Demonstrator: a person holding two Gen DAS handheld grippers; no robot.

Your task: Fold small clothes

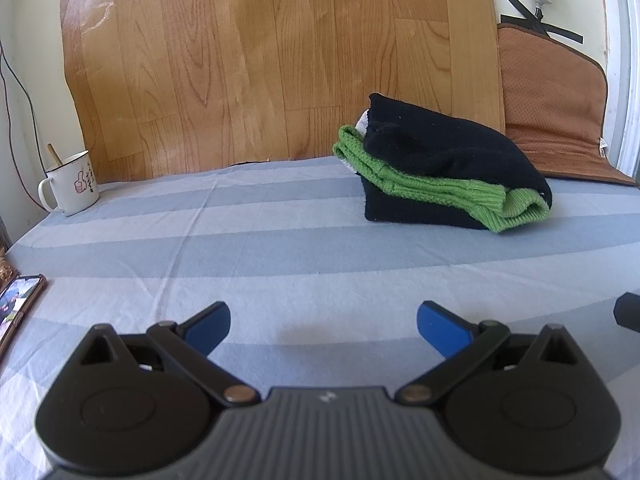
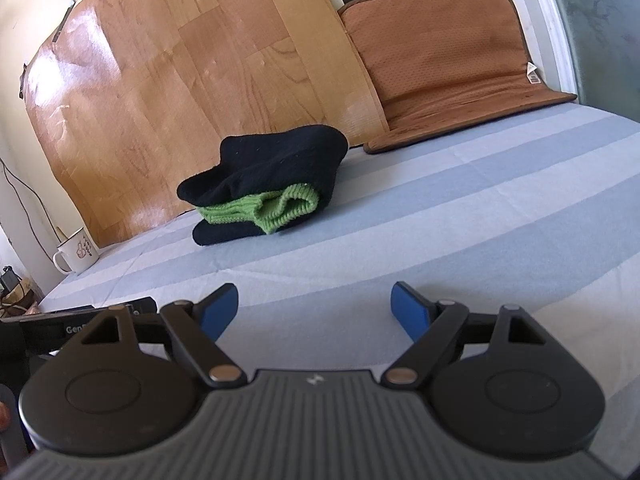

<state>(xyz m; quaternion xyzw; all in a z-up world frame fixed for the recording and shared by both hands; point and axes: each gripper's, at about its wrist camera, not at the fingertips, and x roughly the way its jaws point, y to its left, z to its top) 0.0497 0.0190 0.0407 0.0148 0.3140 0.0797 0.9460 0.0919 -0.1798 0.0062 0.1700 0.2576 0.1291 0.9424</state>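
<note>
A folded black garment with green ribbed cuffs (image 1: 448,168) lies in a compact bundle on the striped blue-grey sheet (image 1: 280,240), far right of centre. It also shows in the right wrist view (image 2: 264,184), ahead and left of centre. My left gripper (image 1: 323,330) is open and empty, low over the sheet, well short of the bundle. My right gripper (image 2: 314,312) is open and empty, also short of the bundle. The blue pads (image 2: 408,310) stand wide apart.
A white enamel mug (image 1: 70,184) with a spoon stands at the far left; it also shows in the right wrist view (image 2: 76,254). A phone (image 1: 16,308) lies at the left edge. A wood-pattern sheet (image 1: 280,60) and a brown mat (image 2: 444,60) lean against the wall behind.
</note>
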